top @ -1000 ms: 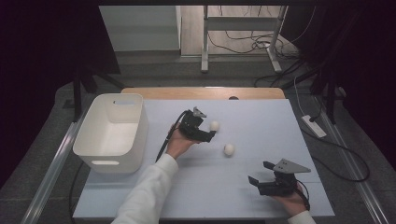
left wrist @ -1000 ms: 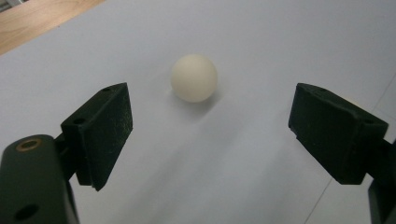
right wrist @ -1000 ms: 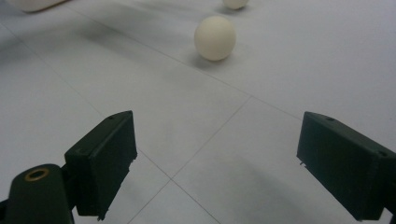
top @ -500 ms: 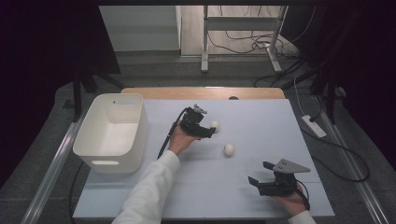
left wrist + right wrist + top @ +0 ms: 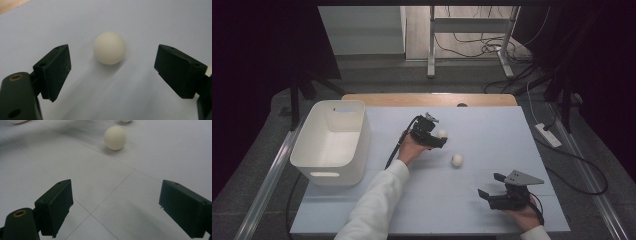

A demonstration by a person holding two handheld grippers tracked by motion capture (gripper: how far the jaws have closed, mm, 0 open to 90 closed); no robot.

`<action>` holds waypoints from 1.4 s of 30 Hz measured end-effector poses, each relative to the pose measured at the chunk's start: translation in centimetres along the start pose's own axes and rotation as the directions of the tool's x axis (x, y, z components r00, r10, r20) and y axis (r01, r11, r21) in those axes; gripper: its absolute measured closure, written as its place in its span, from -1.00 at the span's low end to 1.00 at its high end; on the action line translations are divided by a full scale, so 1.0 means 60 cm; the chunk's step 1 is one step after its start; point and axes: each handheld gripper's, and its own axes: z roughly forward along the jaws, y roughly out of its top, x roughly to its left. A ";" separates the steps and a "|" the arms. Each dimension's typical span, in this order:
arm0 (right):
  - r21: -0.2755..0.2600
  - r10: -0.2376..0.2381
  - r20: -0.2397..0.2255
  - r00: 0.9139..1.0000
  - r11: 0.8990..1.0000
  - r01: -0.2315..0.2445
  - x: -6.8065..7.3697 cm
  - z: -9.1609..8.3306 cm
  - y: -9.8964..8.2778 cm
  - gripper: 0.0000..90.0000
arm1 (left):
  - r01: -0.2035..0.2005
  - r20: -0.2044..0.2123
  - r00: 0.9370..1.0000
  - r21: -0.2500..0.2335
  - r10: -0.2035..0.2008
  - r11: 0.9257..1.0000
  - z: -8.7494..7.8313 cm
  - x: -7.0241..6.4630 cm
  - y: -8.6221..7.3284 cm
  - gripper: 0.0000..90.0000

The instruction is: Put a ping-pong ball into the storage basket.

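A small white ball [image 5: 109, 47] lies on the pale blue worktop [image 5: 492, 130], a little ahead of the left gripper [image 5: 438, 138] and roughly midway between its two fingers [image 5: 53, 70]. Those fingers are spread wide and released, and neither pad touches the ball; in the left gripper view a clear gap of worktop shows on both sides of it. In the high view this ball [image 5: 442, 133] sits just at the gripper's tip, near the middle of the worktop.

The left hand [image 5: 411, 150] grips the tool from behind, with the white sleeve [image 5: 379, 200] running up from the bottom edge and the forearm angled toward the far right. The gripper points away from the person and tilts down toward the surface.

A second white ball [image 5: 457, 160] rests on the worktop nearby, apart from the first and closer to the person.

The right gripper [image 5: 492, 187] is held low over the near right part of the worktop, well apart from both balls, with the right hand [image 5: 523, 214] behind it. Its fingers [image 5: 55, 206] are also released and wide apart, with nothing between them; the right gripper view shows the second ball [image 5: 115, 137] farther ahead.

A white bin [image 5: 332, 142] stands at the left side of the worktop.
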 end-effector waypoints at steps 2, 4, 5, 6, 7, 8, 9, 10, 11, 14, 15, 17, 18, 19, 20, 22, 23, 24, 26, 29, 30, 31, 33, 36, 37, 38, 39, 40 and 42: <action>0.000 0.000 -0.001 1.000 1.000 0.000 0.000 0.000 0.000 -0.74 | 0.001 -0.002 1.000 0.001 -0.001 1.000 0.002 0.000 0.001 -0.68; -0.002 0.000 -0.002 1.000 1.000 0.000 0.000 0.000 0.000 -0.74 | 0.000 -0.002 1.000 0.006 0.000 1.000 0.006 0.001 0.003 -0.68; 0.001 -0.001 -0.001 1.000 1.000 0.001 0.000 0.000 0.000 -0.74 | -0.001 -0.003 1.000 0.007 0.001 1.000 0.007 0.001 0.004 -0.68; 0.001 -0.001 -0.002 1.000 1.000 0.001 0.000 0.000 0.000 -0.74 | 0.003 0.000 1.000 0.005 -0.003 1.000 0.009 0.001 0.005 -0.68; 0.000 0.000 -0.004 1.000 1.000 0.000 0.000 0.000 0.000 -0.74 | 0.004 0.000 1.000 0.003 -0.004 1.000 0.010 0.000 0.006 -0.68; 0.000 0.000 -0.004 1.000 1.000 0.000 0.000 0.000 0.000 -0.74 | 0.007 0.003 1.000 0.000 -0.007 1.000 0.012 -0.001 0.006 -0.68; 0.001 -0.002 -0.001 1.000 1.000 0.002 0.000 0.000 0.000 -0.73 | 0.006 0.004 1.000 0.001 -0.006 1.000 0.013 -0.001 0.006 -0.68; 0.000 -0.002 -0.001 1.000 1.000 0.002 0.000 0.000 0.000 -0.73 | 0.002 0.005 1.000 0.006 -0.002 1.000 0.014 -0.001 0.006 -0.68; 0.000 -0.001 -0.001 1.000 1.000 0.001 0.000 0.000 0.000 -0.73 | 0.004 0.004 1.000 0.008 -0.004 1.000 0.017 -0.001 0.006 -0.68; -0.001 0.001 -0.002 1.000 1.000 -0.001 0.000 0.000 0.000 -0.74 | 0.012 0.002 1.000 0.014 -0.012 1.000 0.022 0.002 0.004 -0.68; -0.002 0.000 -0.002 1.000 1.000 0.000 0.000 -0.001 0.000 -0.74 | 0.012 0.002 1.000 0.014 -0.012 1.000 0.022 0.002 0.004 -0.67; -0.002 -0.001 -0.002 1.000 1.000 0.001 0.000 -0.001 0.000 -0.73 | 0.016 -0.004 1.000 0.017 -0.016 1.000 0.025 0.004 0.004 -0.67; -0.003 -0.001 -0.002 1.000 1.000 0.001 0.000 -0.001 0.000 -0.73 | 0.023 -0.003 1.000 0.015 -0.023 1.000 0.026 0.004 0.004 -0.67; -0.003 0.000 -0.002 1.000 1.000 0.000 0.000 -0.001 0.000 -0.74 | 0.019 -0.004 1.000 0.019 -0.019 1.000 0.026 0.006 0.004 -0.67; -0.003 0.000 -0.002 1.000 1.000 0.000 0.000 -0.001 0.000 -0.74 | 0.023 -0.003 1.000 0.017 -0.023 1.000 0.026 0.007 0.004 -0.67; -0.002 0.000 -0.001 1.000 1.000 0.000 -0.001 -0.001 0.000 -0.74 | 0.030 -0.001 1.000 0.017 -0.030 0.999 0.028 0.007 0.004 -0.67; -0.003 0.000 -0.001 1.000 1.000 0.000 -0.001 0.000 0.000 -0.74 | 0.026 -0.003 1.000 0.019 -0.026 0.999 0.029 0.008 0.005 -0.67; -0.003 0.000 0.000 1.000 1.000 0.000 -0.001 0.000 0.000 -0.74 | 0.027 -0.001 1.000 0.021 -0.027 0.999 0.031 0.008 0.005 -0.67; -0.003 0.000 0.000 1.000 1.000 0.000 -0.001 0.000 0.000 -0.74 | 0.028 0.003 1.000 0.022 -0.028 0.999 0.036 0.009 0.006 -0.67; -0.001 0.000 0.001 1.000 1.000 0.000 -0.001 0.000 0.000 -0.74 | 0.032 0.006 0.999 0.019 -0.033 0.999 0.040 0.009 0.007 -0.67; 0.000 -0.001 0.002 1.000 1.000 0.001 -0.001 0.000 0.000 -0.74 | 0.028 0.010 1.000 0.022 -0.028 0.999 0.041 0.009 0.008 -0.66; 0.000 -0.001 0.002 1.000 1.000 0.001 -0.001 0.000 -0.001 -0.74 | 0.031 0.015 0.999 0.025 -0.031 0.999 0.043 0.010 0.009 -0.65; 0.000 -0.002 0.003 1.000 1.000 0.002 0.000 0.000 -0.001 -0.73 | 0.033 0.020 0.999 0.028 -0.033 0.999 0.049 0.011 0.009 -0.64; 0.000 -0.002 0.004 1.000 1.000 0.002 -0.001 0.000 -0.001 -0.74 | 0.038 0.025 0.999 0.031 -0.039 0.999 0.056 0.013 0.010 -0.62; 0.000 -0.002 0.005 1.000 1.000 0.002 -0.001 0.000 -0.002 -0.74 | 0.040 0.025 0.999 0.031 -0.041 0.999 0.058 0.013 0.010 -0.60; 0.000 -0.002 0.005 1.000 1.000 0.002 -0.001 0.000 -0.002 -0.74 | 0.040 0.025 0.999 0.031 -0.041 0.999 0.058 0.013 0.010 -0.59; 0.001 -0.002 0.005 1.000 1.000 0.002 -0.001 0.000 -0.002 -0.74 | 0.037 0.026 0.999 0.035 -0.038 0.999 0.061 0.014 0.010 -0.59; 0.002 -0.001 0.006 1.000 1.000 0.001 -0.002 0.000 -0.002 -0.74 | 0.041 0.025 0.999 0.034 -0.042 0.999 0.063 0.014 0.010 -0.57; 0.001 0.000 0.007 1.000 1.000 0.000 -0.002 0.000 -0.003 -0.74 | 0.040 0.018 0.999 0.037 -0.041 0.998 0.067 0.015 0.009 -0.54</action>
